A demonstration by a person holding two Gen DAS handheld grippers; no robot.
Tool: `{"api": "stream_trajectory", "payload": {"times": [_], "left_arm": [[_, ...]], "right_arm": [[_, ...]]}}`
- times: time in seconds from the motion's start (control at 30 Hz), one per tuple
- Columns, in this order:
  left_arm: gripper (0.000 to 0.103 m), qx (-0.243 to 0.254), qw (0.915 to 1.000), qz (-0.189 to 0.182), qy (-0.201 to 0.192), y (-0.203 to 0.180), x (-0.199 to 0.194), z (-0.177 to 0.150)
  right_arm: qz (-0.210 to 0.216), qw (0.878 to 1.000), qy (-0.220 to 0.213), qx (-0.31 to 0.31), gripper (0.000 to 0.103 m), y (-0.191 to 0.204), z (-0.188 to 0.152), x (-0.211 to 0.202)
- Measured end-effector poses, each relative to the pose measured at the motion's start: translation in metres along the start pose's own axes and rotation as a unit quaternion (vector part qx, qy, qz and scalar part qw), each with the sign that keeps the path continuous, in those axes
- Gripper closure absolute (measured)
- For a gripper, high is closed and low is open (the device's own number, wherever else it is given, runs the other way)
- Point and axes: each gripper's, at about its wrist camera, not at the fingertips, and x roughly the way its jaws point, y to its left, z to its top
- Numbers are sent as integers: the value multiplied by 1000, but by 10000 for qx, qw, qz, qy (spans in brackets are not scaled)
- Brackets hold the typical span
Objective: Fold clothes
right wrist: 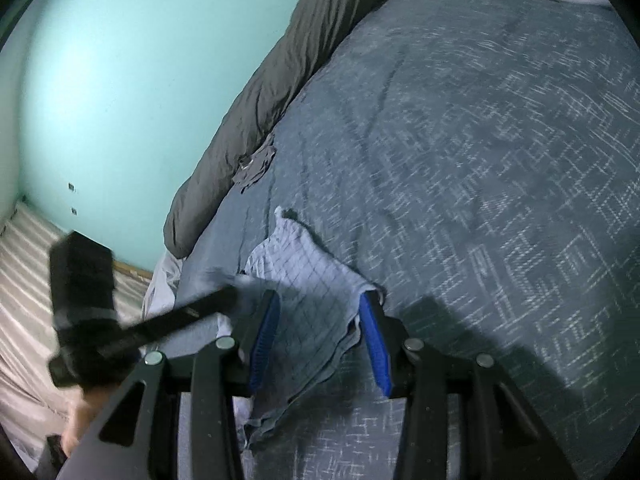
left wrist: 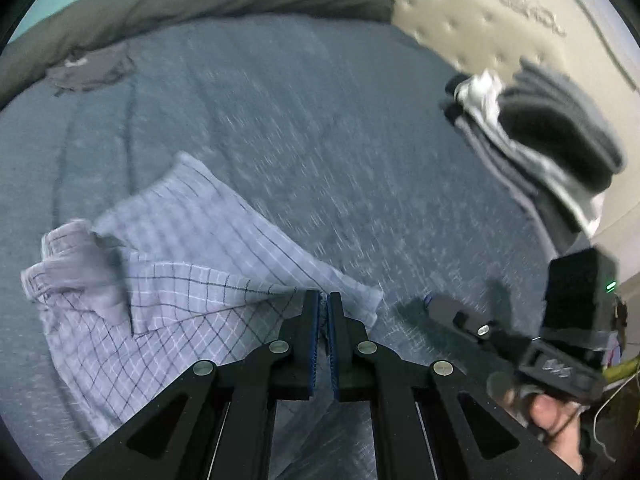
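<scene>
Checked cloth (left wrist: pixel 192 264) is pinched in left hand-held gripper (left wrist: pixel 324 300).

Dim indoor light, cool cast in both views. Heavy motion blur in left wrist view: bedspread (left wrist: pixel 320 140) weave smeared into streaks, clothes stack (left wrist: pixel 540 140) soft. Right wrist view sharper mid-frame, but left gripper (right wrist: pixel 228 294) blurred. Soft glare patch on teal wall (right wrist: pixel 100 80). Hard dark shadow on the cover at lower right. Strong fisheye bend + black vignette at corners, both cams.
</scene>
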Motion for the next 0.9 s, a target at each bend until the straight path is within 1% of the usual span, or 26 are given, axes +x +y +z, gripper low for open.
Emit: {"api": "stream_trajectory", "payload": {"times": [0.1, 0.17, 0.23, 0.27, 0.4, 0.47, 0.53, 0.7, 0.83, 0.9], "left_arm": [[98, -38, 9999, 27, 134, 0, 14, -5], [93, -167, 9998, 18, 78, 9, 10, -6], [72, -317, 9995, -14, -7, 20, 2, -7], [70, -355, 9993, -12, -88, 27, -5, -7], [69, -420, 9984, 252, -296, 52, -30, -4], [69, -480, 9974, 385, -365, 66, -39, -3], [69, -514, 9963, 553, -408, 82, -48, -5], [69, -511, 9938, 880, -450, 110, -58, -8], [69, -516, 9921, 1044, -468, 127, -58, -7], [69, -513, 9917, 1078, -473, 131, -56, -6]], "right_arm": [[-21, 10000, 35, -44, 61, 0, 2, 1], [-4, 10000, 57, -48, 61, 0, 2, 3], [-1, 9999, 98, -60, 61, 1, 1, 5], [-6, 9999, 133, -84, 61, 2, 1, 8], [8, 9995, 259, -188, 61, 9, -3, 19], [7, 9992, 334, -238, 59, 12, -4, 25], [-23, 9986, 432, -299, 49, 15, -7, 32], [-112, 9971, 551, -511, 49, 24, -9, 47], [-267, 9945, 656, -768, 49, 33, -9, 61], [-426, 9919, 766, -916, 49, 36, -12, 69]]}}
